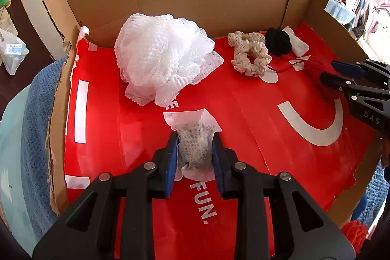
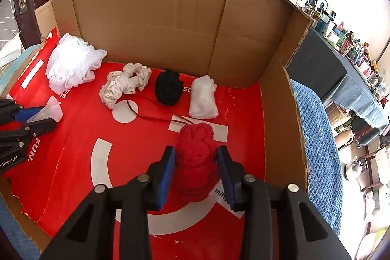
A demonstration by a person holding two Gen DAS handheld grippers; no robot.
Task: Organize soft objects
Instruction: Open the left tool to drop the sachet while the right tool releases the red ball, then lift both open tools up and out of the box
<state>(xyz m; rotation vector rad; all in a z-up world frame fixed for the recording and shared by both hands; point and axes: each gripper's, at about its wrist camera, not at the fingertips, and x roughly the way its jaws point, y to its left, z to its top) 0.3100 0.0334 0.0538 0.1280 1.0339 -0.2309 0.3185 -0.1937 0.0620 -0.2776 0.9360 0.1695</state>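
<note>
Inside a cardboard box with a red floor (image 1: pixel 256 138), my left gripper (image 1: pixel 195 157) is shut on a white mesh sachet (image 1: pixel 195 138) with grey filling; it also shows in the right wrist view (image 2: pixel 50 110). My right gripper (image 2: pixel 196 172) has its blue pads on both sides of a red crocheted bunny pouch (image 2: pixel 196 160), touching or nearly touching it. That pouch shows at the right in the left wrist view (image 1: pixel 321 72). Farther back lie a white mesh pouf (image 1: pixel 165 52), a cream crocheted scrunchie (image 1: pixel 251 52), a black knitted piece (image 1: pixel 277 42) and a white folded cloth (image 2: pixel 203 98).
Brown cardboard walls (image 2: pixel 170 23) rise at the back and sides. A blue knitted blanket (image 2: pixel 316 138) lies under the box and shows at both sides. A dark cord (image 2: pixel 146 113) runs from the red pouch across the floor. Cluttered shelves (image 2: pixel 353 52) stand to the right.
</note>
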